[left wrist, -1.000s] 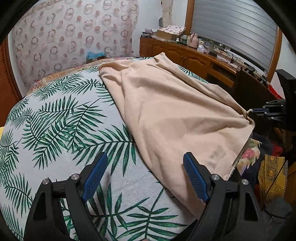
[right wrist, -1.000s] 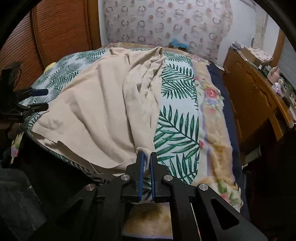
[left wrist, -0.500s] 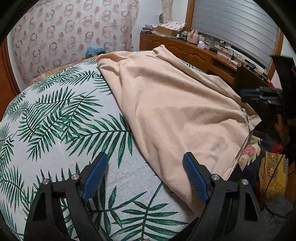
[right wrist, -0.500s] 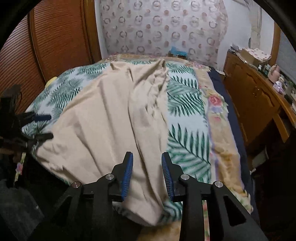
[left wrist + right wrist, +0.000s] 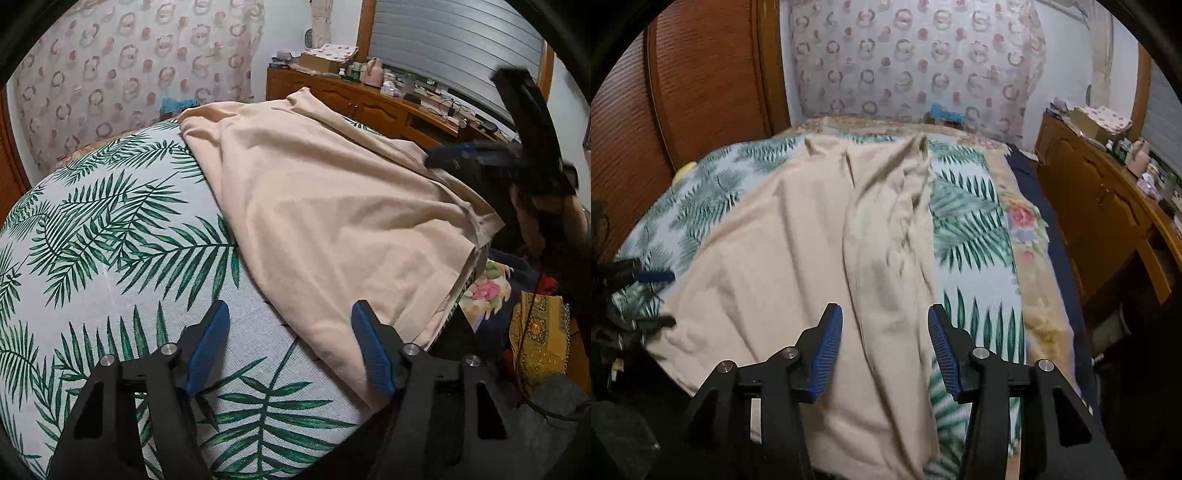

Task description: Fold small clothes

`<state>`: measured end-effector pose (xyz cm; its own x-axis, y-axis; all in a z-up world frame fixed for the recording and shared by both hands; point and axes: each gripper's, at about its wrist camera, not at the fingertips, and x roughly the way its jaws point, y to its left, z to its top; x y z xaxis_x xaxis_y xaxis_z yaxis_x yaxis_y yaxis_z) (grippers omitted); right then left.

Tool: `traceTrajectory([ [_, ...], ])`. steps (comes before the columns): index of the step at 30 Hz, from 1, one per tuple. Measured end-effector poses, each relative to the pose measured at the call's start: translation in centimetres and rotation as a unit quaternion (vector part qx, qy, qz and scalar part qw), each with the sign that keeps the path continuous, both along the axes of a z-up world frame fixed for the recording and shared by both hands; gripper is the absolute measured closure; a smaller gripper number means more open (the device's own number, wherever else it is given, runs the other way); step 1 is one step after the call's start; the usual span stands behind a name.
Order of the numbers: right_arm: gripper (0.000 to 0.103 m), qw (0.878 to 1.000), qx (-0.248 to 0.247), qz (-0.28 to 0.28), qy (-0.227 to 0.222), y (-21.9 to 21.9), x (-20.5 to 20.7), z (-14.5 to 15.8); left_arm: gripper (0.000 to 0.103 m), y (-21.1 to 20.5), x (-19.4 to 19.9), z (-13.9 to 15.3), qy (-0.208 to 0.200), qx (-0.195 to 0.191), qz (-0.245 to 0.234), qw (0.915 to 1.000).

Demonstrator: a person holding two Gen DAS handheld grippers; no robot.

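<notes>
A beige garment (image 5: 332,221) lies spread over the palm-leaf bedspread (image 5: 92,240), its near edge hanging off the bed side. My left gripper (image 5: 290,332) is open and empty, hovering above the garment's near left edge. In the right wrist view the garment (image 5: 812,258) runs up the bed with a bunched fold along its right side. My right gripper (image 5: 884,339) is open and empty above the garment's near end. The right gripper also shows blurred in the left wrist view (image 5: 480,157); the left gripper shows at the left edge of the right wrist view (image 5: 650,295).
A wooden dresser (image 5: 369,103) with clutter stands along the right of the bed (image 5: 1108,221). A wooden wardrobe (image 5: 683,92) is at the left. A floral blanket (image 5: 1034,288) borders the bedspread. Clothes pile (image 5: 535,314) on the floor beside the bed.
My right gripper let go of the garment's corner, opened wide and moved up over the garment. My left gripper stayed open and shifted slightly.
</notes>
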<state>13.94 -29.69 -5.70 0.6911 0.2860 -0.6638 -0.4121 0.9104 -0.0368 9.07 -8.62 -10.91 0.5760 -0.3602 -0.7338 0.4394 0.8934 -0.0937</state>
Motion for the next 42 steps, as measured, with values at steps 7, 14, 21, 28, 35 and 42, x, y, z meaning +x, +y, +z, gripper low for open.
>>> traceTrajectory([
  [7,0.053,0.999,0.035,0.028,0.001,3.1,6.3,1.9,0.033,0.1,0.1,0.0,0.000,-0.004,0.004,1.0000],
  [14,0.053,0.999,-0.034,0.020,0.030,5.8,12.7,0.0,0.033,0.2,0.1,-0.1,-0.003,-0.003,0.003,1.0000],
  [21,0.058,0.994,-0.029,-0.099,0.039,-1.3,17.5,0.9,0.033,0.1,0.1,-0.1,-0.003,-0.003,0.003,1.0000],
  [28,0.058,0.996,0.008,-0.089,0.026,-3.4,14.6,2.2,0.033,0.0,-0.2,0.0,0.001,-0.002,-0.001,1.0000],
  [35,0.049,0.999,0.025,-0.014,0.046,-2.8,5.2,-0.6,0.052,0.0,-1.5,0.1,0.008,-0.015,-0.011,0.9998],
  [42,0.048,0.997,0.012,-0.040,0.057,-4.6,0.0,-4.1,0.059,-0.5,-2.7,0.2,0.019,-0.021,-0.023,0.9993],
])
